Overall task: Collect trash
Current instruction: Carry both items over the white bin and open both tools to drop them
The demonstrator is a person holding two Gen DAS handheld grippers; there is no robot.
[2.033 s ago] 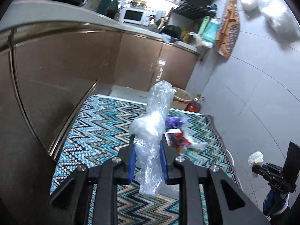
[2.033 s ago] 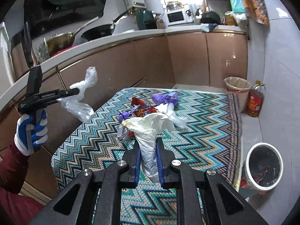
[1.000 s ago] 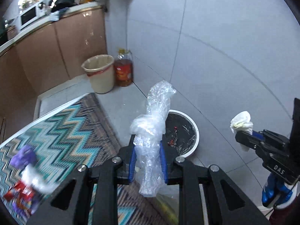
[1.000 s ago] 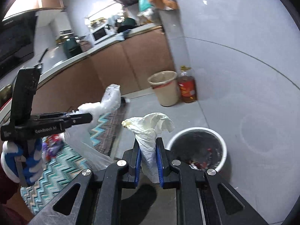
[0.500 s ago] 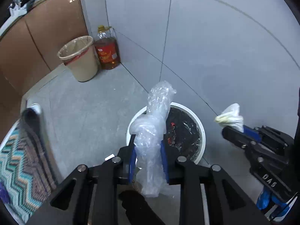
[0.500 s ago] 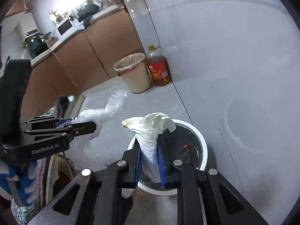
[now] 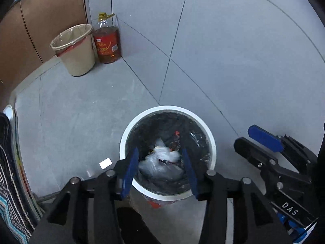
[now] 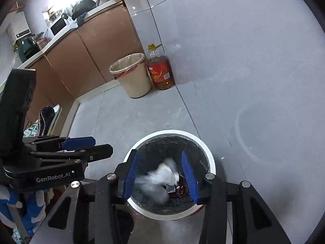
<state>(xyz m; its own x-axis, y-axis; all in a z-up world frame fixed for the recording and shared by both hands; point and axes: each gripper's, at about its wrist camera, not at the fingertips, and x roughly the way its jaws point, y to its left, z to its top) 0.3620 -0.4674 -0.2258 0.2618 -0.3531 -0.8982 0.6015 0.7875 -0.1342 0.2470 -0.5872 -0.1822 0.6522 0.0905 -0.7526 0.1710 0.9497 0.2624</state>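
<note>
Grey tiled kitchen floor (image 7: 85, 109), brown cabinets along its far edge, a beige lined bin (image 7: 74, 50) and an oil bottle (image 7: 107, 40) tucked in the far corner against the wall.

Near the wall, closer in: a white-rimmed trash bin (image 7: 211, 140) with a dark liner, directly below both tools. Left gripper (image 7: 160, 168) hanging over the bin's near rim, blue pads spread wide apart, nothing between them. Right gripper (image 8: 160, 174) likewise parted and bare over the same bin. Clear plastic bag (image 7: 160, 162) lying inside, on top of darker scraps and a few red bits. White crumpled wrapper (image 8: 162, 177) blurred with motion between the right tool's open pads, seemingly mid-fall into the bin; contact with the pile impossible to tell. Small white scrap (image 7: 105, 163) on the floor just beside the bin's left rim, outside it.

Step in hand, by the look of it: the drop, both pieces let go over the bin. Zigzag rug (image 7: 12, 193) just showing at the left edge of the left view.

Next, probably: swing both tools toward the rug for whatever litter remains there, pads kept apart for a fresh pinch. Worth a thought as well: the stray scrap by the rim, flat on tile and likely awkward to nip with broad pads.
</note>
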